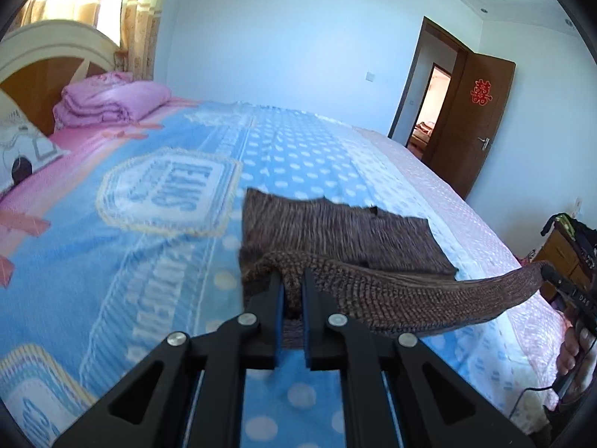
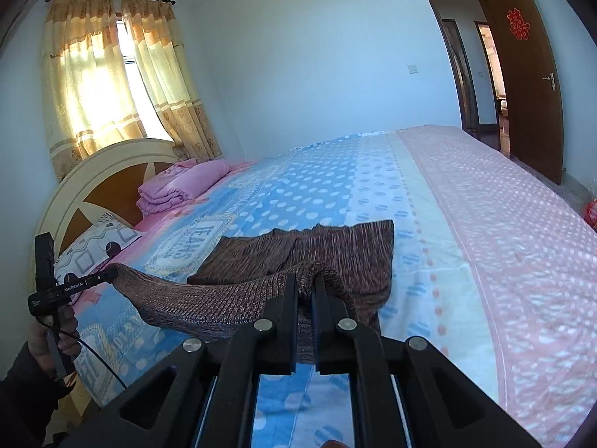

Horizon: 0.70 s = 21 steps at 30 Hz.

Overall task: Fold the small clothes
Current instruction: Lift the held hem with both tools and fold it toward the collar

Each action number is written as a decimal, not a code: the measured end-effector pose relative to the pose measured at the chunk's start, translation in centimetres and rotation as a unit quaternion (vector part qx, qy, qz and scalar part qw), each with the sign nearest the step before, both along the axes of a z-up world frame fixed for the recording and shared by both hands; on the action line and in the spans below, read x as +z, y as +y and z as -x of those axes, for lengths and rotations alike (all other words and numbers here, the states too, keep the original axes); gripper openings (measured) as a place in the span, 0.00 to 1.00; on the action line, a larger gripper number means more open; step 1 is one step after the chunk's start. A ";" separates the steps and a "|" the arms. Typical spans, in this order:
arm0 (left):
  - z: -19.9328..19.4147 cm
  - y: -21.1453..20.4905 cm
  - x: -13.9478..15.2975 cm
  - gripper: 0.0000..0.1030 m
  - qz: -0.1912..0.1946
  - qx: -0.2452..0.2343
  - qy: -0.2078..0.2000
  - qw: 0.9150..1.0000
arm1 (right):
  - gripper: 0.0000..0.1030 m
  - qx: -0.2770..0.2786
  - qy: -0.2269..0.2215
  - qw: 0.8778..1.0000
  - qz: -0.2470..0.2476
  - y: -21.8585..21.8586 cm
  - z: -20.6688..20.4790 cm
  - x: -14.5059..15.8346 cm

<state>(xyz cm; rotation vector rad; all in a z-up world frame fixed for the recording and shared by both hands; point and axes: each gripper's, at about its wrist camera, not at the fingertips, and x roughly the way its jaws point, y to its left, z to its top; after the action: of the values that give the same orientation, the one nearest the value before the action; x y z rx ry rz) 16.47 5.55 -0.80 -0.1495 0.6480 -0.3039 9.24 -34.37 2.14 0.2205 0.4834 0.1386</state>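
A brown knitted garment lies on the bed, its far part flat on the blue blanket. Its near edge is lifted and stretched between both grippers. My left gripper is shut on the left end of that edge. My right gripper is shut on the right end of the garment. The right gripper also shows at the right edge of the left wrist view, and the left gripper at the left of the right wrist view. The lifted edge sags between them.
A folded pink quilt and a patterned pillow lie by the headboard. A pink dotted sheet covers the bed's right side. A brown door stands open at the right. A wooden cabinet stands beside the bed.
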 end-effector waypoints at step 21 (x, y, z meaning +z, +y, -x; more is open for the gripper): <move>-16.6 -4.9 -3.9 0.08 -0.079 0.032 0.037 0.996 | 0.05 -0.023 0.073 0.997 0.021 -2.5 -18.2 -3.6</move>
<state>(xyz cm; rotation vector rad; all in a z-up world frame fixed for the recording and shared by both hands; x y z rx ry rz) 33.10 0.61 -4.74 -0.0299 0.7355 -0.1841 27.49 -36.89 -1.45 0.2021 0.6249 0.0679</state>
